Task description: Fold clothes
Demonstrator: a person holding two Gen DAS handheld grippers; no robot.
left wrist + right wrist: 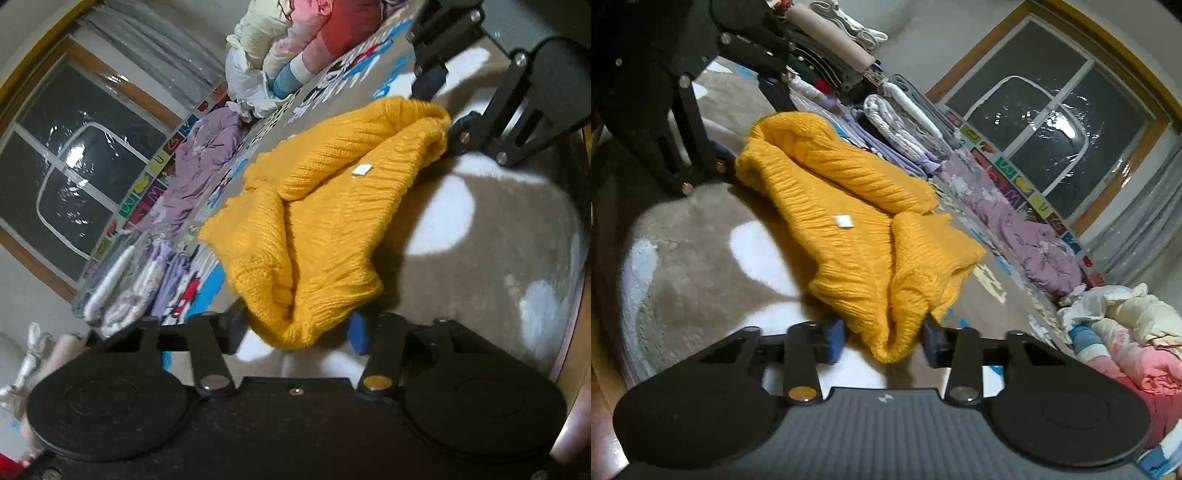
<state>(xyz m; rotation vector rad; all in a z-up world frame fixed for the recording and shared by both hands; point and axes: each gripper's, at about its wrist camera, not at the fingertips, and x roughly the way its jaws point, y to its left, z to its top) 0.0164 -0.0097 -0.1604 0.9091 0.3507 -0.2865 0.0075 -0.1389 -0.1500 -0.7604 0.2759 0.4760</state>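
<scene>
Nearest your left wrist camera, the left gripper point(295, 328) has its pads either side of one end of the yellow knitted sweater point(332, 206), pinching the bunched fabric; at the far end, your right gripper point(884, 341) is likewise clamped on a fold of the same sweater. It hangs slack between the two, half doubled over, above and partly resting on the grey-and-white plush rug point(480, 229). To fold it well, I judge you should keep both ends level, draw the knit just taut enough to flatten the sag, and lay the edges down aligned before letting go; loose rib knit stretches easily. For writing, the small white tag point(362, 170) on the sweater is too blurred to read. Further right, the alphabet strip point(1015, 184) below the window shows letters, seemingly "M" and "U".
</scene>
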